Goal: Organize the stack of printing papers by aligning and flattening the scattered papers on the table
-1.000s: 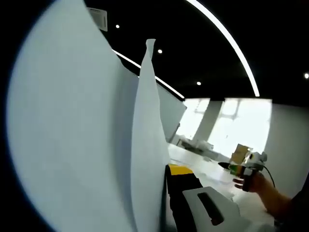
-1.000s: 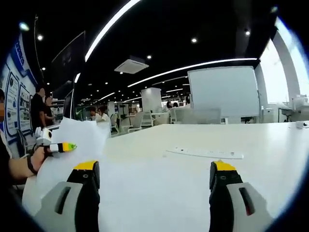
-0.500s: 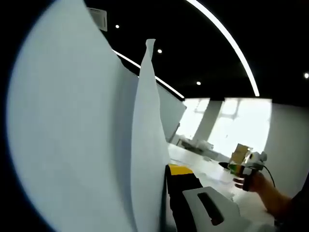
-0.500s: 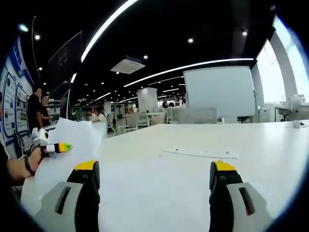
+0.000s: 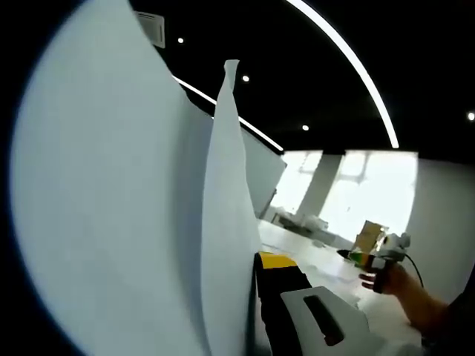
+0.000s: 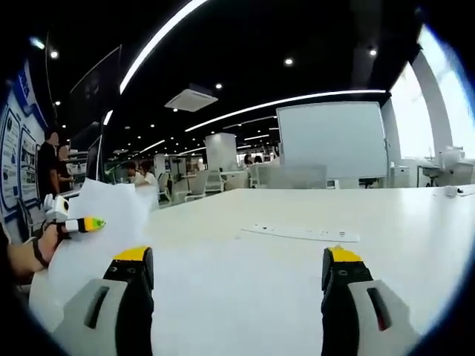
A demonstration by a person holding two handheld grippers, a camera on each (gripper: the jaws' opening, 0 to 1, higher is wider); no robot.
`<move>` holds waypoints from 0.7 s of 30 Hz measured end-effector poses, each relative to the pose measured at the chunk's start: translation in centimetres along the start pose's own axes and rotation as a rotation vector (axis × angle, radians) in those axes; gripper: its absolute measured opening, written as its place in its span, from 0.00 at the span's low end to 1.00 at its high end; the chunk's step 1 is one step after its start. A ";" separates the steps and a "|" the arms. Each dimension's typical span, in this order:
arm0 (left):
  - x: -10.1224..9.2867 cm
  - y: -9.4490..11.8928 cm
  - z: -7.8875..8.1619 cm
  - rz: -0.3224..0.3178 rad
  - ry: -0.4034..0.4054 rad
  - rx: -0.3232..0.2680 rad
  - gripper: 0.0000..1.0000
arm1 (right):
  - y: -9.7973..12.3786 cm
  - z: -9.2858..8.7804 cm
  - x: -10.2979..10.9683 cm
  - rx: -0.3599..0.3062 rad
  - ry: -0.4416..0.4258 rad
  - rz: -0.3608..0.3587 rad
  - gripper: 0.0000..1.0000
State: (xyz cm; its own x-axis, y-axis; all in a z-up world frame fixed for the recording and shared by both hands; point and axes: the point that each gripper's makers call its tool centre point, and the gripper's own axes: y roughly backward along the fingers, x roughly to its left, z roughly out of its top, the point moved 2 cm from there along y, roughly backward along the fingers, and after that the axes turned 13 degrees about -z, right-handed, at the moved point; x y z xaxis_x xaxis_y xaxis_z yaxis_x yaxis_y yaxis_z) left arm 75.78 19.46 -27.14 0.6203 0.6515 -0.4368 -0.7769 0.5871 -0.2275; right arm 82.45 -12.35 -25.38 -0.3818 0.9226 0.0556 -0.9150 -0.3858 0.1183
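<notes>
White table (image 6: 282, 274), dim office ceiling (image 6: 297, 44)

Right gripper view has swung slightly: the raised white paper sheets (image 6: 104, 215) and the left tool (image 6: 83, 223) clamping them now sit further left and a little lower. The long white strip (image 6: 300, 233) on the table (image 6: 245, 289) likewise.

Dim ceiling, bright windows, perhaps overexposed, fisheye-warped edges

Right gripper (image 6: 236, 297) jaws apart over table (image 6: 252, 282), left gripper (image 6: 95, 222) gripping papers (image 6: 96, 245)
</notes>
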 end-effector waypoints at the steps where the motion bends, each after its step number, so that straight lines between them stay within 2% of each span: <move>1: 0.0 0.0 0.0 0.000 0.000 0.000 0.06 | 0.0 0.0 0.0 0.001 0.004 -0.001 0.89; 21: 0.2 0.1 0.1 0.005 0.003 -0.005 0.06 | -0.1 -0.5 0.1 0.020 0.007 -0.009 0.89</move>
State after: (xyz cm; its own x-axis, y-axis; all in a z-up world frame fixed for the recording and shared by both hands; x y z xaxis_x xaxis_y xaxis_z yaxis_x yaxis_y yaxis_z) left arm 75.84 19.70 -27.20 0.6164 0.6527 -0.4404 -0.7802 0.5819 -0.2296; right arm 82.41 -12.26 -25.86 -0.3744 0.9261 0.0472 -0.9156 -0.3773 0.1391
